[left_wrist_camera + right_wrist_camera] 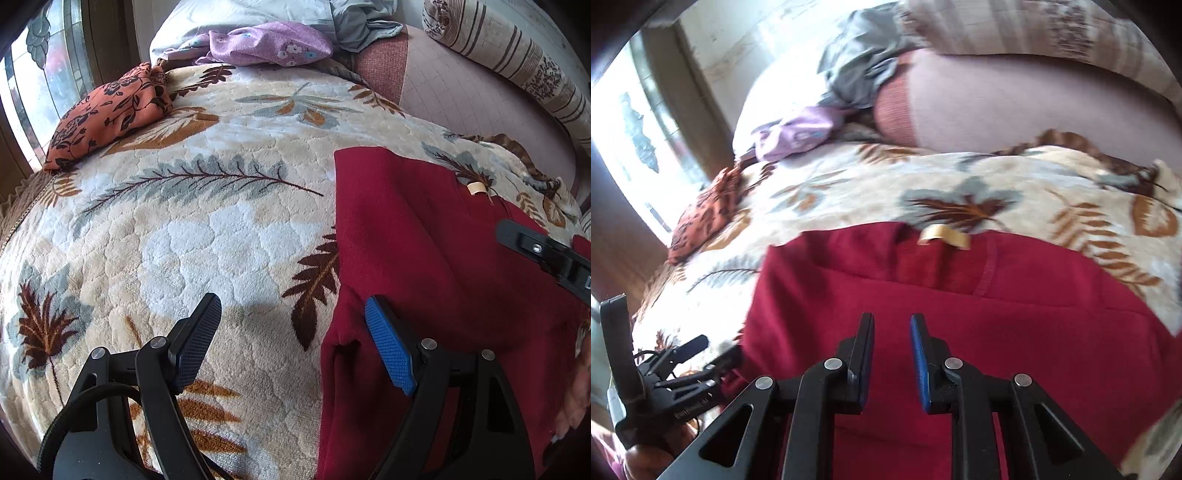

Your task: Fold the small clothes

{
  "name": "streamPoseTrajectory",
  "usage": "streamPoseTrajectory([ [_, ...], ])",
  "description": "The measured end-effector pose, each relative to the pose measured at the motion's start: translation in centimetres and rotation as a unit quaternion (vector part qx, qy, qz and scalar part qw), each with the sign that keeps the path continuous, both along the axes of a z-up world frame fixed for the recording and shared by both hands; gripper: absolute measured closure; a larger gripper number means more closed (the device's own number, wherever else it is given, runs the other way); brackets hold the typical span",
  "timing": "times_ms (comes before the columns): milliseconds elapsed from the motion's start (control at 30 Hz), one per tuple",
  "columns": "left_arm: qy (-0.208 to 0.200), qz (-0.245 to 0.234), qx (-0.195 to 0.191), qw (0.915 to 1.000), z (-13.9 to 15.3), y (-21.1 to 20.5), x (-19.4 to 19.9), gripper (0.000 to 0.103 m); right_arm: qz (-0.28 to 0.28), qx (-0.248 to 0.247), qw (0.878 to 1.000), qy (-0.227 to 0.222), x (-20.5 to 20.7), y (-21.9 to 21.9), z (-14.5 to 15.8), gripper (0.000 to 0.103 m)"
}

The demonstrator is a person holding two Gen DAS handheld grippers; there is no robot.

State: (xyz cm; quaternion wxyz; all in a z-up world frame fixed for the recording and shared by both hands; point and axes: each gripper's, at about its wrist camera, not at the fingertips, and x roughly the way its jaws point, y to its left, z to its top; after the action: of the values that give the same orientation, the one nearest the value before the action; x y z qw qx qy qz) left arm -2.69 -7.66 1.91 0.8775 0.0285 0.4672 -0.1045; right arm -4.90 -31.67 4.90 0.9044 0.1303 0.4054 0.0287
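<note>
A dark red garment (436, 258) lies flat on a leaf-patterned plush blanket (207, 221), its neck label (474, 189) at the far edge. My left gripper (293, 325) is wide open above the garment's left edge, holding nothing. The right wrist view shows the same red garment (960, 295) with its label (943, 236). My right gripper (892, 332) hovers over the garment's middle with a narrow gap between its fingers, nothing between them. The right gripper also shows at the right edge of the left wrist view (546, 254). The left gripper shows at the lower left of the right wrist view (687, 365).
A folded orange floral cloth (107, 114) lies at the blanket's far left. A purple floral cloth (266, 42) and a grey garment (362, 22) lie by a pale pillow at the back. A striped bolster (517, 62) runs along the right. A window (40, 74) is at left.
</note>
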Motion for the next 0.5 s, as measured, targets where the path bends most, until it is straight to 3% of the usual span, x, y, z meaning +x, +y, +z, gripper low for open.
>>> streamPoseTrajectory([
  [133,0.005,-0.002,-0.005,1.0000,0.0,0.1,0.1,0.022,0.069,-0.022,0.997,-0.009,4.4,7.0,-1.1,0.085],
  [267,0.005,-0.001,-0.004,1.0000,-0.1,0.1,0.3,0.022,0.098,-0.064,0.993,0.004,7.9,10.7,-2.8,0.085],
  [367,0.007,-0.001,-0.006,1.0000,0.0,0.2,0.5,0.022,0.081,-0.099,0.992,0.021,9.8,10.9,-4.3,0.085],
  [500,0.005,-0.002,-0.004,1.0000,0.2,0.1,0.4,0.022,0.067,-0.063,0.996,0.020,9.5,9.6,-3.5,0.085],
])
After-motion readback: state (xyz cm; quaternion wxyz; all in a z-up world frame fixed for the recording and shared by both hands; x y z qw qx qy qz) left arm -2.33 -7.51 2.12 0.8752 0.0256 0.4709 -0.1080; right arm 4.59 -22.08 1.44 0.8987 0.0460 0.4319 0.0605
